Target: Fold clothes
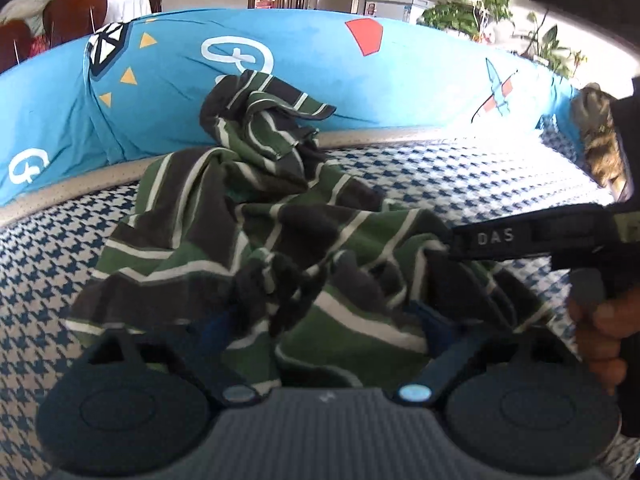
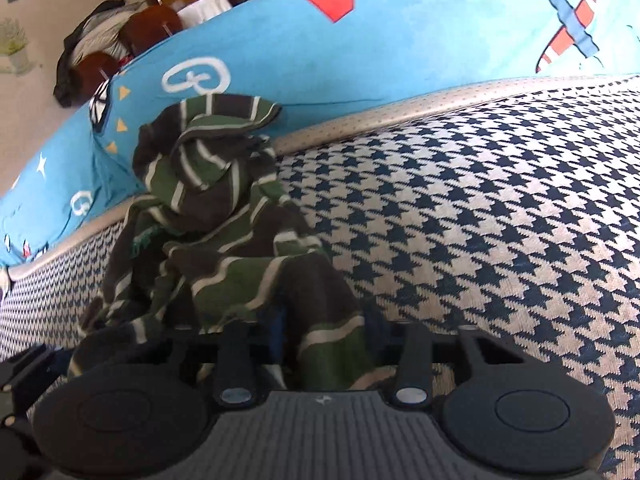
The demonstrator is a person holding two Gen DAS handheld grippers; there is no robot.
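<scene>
Nearest to me, my left gripper (image 1: 320,320) is hanging over the shirt (image 1: 240,208). Its fingers (image 1: 434,322) are standing wide apart with a bunch of striped cloth lying loose between them, not pinched. My right gripper (image 2: 324,336) is doing the work. Its fingers are clenched on a fold at the shirt's near right edge, and the cloth is running straight into the narrow gap. My right hand (image 1: 596,332) is squeezing the trigger.

The shirt is sitting crumpled in a heap on the houndstooth cover (image 2: 480,220), its far end riding up against the blue cushion (image 1: 320,60) behind. So I'm reckoning this is the opening step: getting two holds before spreading it flat. Next, the left fingers are needing an edge of their own, well apart from the right's, so I can draw the heap open without dragging it.

No basket or box is showing anywhere.

Further right, something tabby-furred (image 1: 596,140), likely a cat, is sitting at the cover's end. Beyond that, chairs (image 1: 72,12) and plants (image 1: 472,0) are standing at the back.
</scene>
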